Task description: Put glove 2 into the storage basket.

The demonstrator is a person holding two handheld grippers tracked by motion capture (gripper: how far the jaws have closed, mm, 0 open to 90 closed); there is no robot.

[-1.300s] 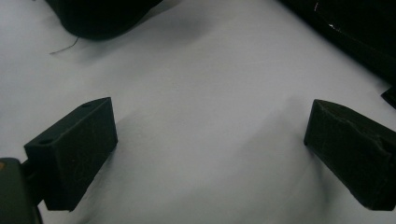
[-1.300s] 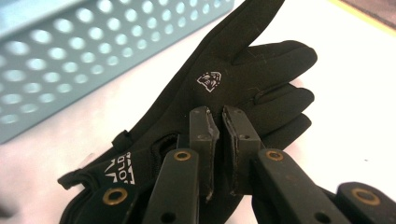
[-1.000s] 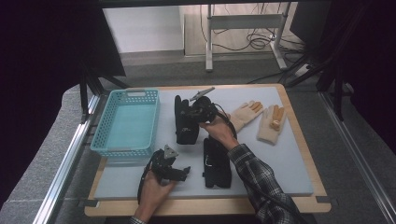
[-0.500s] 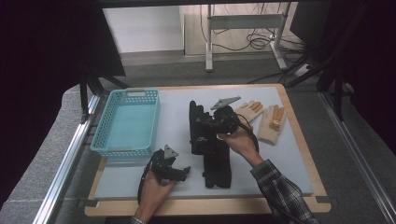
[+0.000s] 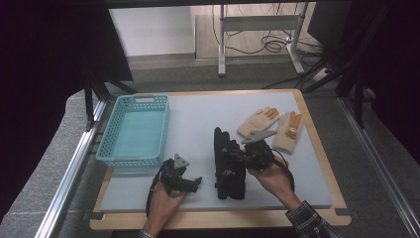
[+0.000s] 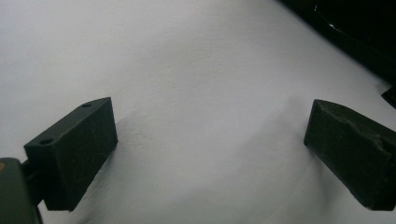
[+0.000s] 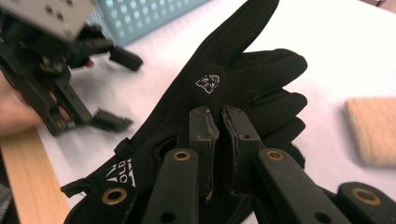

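A black glove (image 5: 221,144) (image 7: 224,70) with a white logo lies partly over a second black glove (image 5: 231,187) on the front of the pale mat (image 5: 198,114). My right gripper (image 5: 234,154) (image 7: 220,114) reaches over it from the right, its jaws shut on the fabric of the upper glove. My left gripper (image 5: 194,184) (image 6: 210,121) (image 7: 123,91) stands open just left of the gloves, low over the bare mat (image 6: 187,56), with nothing between its jaws. A dark glove edge (image 6: 355,32) shows at the top right of the left gripper view.
A turquoise basket (image 5: 133,130) stands empty at the mat's left. Two tan work gloves (image 5: 256,121) (image 5: 288,130) (image 7: 373,130) lie at the back right, just beyond my right gripper. The wooden table edge (image 5: 317,144) frames the mat.
My right gripper has carried the black glove from beside the basket rightward and toward me, down onto the other black glove. The left gripper has stayed put.
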